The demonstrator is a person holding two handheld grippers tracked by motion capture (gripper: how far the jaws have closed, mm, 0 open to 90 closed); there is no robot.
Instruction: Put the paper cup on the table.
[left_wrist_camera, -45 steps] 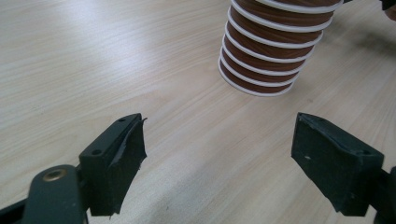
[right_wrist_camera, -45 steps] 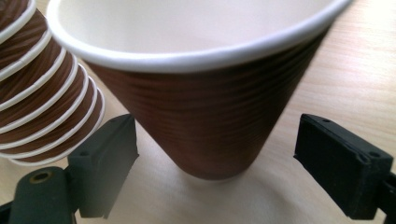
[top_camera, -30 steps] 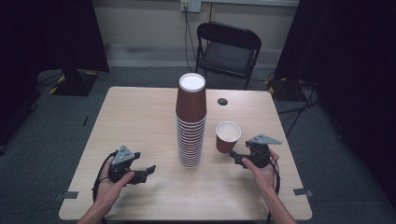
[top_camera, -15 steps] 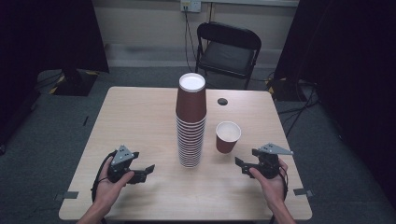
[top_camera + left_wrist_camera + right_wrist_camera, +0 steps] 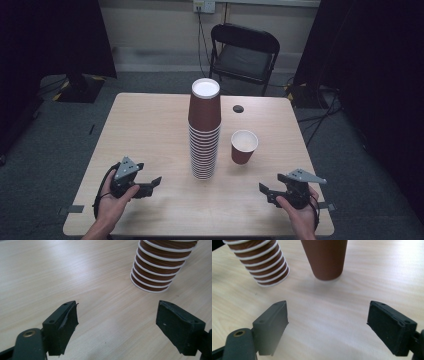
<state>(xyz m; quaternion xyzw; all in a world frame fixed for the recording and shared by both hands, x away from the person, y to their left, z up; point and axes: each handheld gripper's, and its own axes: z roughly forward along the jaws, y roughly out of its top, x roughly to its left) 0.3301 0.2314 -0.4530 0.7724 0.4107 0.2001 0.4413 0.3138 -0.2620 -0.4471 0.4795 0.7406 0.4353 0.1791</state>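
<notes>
— Where's the single cup (image 5: 244, 146)?

— Upright on the table (image 5: 150, 125), right of the middle, just beside the tall cup stack (image 5: 204, 130) but apart from it. A small dark disc (image 5: 238, 108) lies toward the far edge.

— Room to move?

— Bare wood along the near edge and the whole left side.

— The hands?

— Right gripper (image 5: 272, 192) near the near right corner, jaws just closing, still apart, nothing between them. Left gripper (image 5: 150, 184) by the near left corner — wide, empty.
</notes>
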